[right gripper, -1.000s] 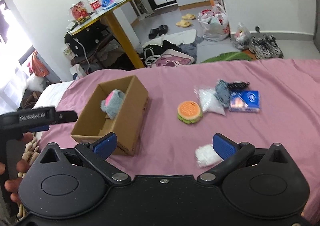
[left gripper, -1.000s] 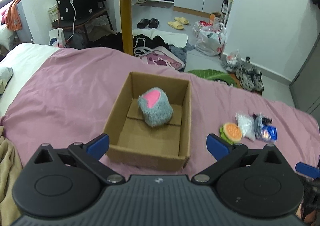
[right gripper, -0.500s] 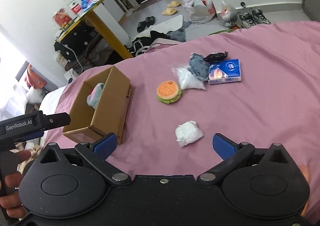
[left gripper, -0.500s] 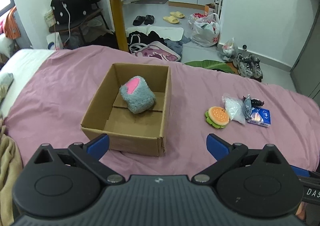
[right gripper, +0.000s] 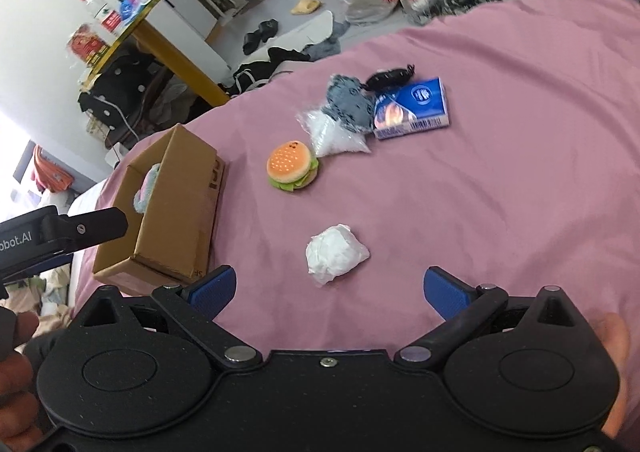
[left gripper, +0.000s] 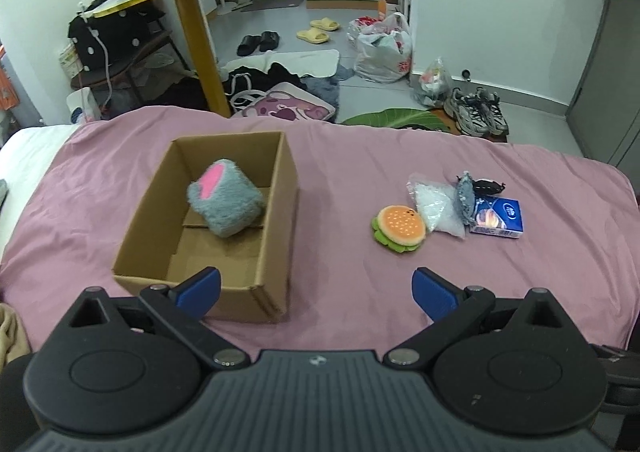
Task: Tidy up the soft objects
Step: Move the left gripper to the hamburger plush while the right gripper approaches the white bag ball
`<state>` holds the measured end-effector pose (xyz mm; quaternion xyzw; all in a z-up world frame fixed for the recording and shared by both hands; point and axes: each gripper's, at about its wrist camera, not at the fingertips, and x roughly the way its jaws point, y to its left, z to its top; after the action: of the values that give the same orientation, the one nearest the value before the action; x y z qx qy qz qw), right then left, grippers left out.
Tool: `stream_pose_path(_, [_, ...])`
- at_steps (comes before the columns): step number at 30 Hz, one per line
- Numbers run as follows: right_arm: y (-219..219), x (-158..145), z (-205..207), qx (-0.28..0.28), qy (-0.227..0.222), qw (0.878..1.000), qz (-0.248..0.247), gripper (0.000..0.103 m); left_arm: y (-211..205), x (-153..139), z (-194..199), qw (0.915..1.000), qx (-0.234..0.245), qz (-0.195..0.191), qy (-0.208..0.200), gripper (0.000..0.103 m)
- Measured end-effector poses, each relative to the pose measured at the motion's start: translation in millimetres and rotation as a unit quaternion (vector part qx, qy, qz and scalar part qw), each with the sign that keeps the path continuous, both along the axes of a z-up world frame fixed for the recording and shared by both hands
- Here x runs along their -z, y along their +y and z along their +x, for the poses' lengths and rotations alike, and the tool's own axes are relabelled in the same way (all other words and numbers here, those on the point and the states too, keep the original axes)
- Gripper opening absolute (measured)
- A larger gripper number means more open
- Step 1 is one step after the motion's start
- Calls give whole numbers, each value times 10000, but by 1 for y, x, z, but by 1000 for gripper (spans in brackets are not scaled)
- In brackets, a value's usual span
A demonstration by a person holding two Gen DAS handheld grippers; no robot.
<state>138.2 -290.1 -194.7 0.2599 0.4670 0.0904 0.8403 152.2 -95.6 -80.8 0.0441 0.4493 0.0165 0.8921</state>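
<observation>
Two grippers up over the pink bedspread (left gripper: 340,272), and both are spread wide with nothing between the blue pads. The left gripper (left gripper: 316,288) hangs just short of the one cardboard box (left gripper: 256,292), its left pad over the box's near wall. Inside that box sits one grey plush with a pink patch (left gripper: 224,202), leaning toward the far end. That is the only soft thing put away so far.

The right gripper (right gripper: 330,288) hovers with one white crumpled wad (right gripper: 336,254) just ahead of it, lying in line with the gap between its fingers but not touching either. Farther ahead lies one burger plush (right gripper: 292,166), orange bun and green frill. Beyond that is a tight cluster: one clear bag of white filling (right gripper: 336,134), one grey-blue knitted piece (right gripper: 348,104), one small black item (right gripper: 390,77), and one blue tissue pack (right gripper: 412,110) with a barcode on its edge; its logo is too small to read.

Off to the right gripper's left, the left tool's body shows white lettering ending "obot.AI". The box's side carries a dark printed mark, unreadable. A hand (right gripper: 16,392) grips at the lower left edge.
</observation>
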Motion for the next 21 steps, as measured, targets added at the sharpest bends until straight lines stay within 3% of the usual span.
stream_pose_path(12, [-6,27,16,424,359,9981,255,86,-17,22,29,9997,68,-231,94,99])
stream_pose_path(17, [-7,35,21,569,454,9967,367,82,-20,36,44,9989,32,-367,284,91])
stream_pose_path(21, [-5,42,28,672,557,9948,524,72,-21,45,53,9984,-60,-450,335,89])
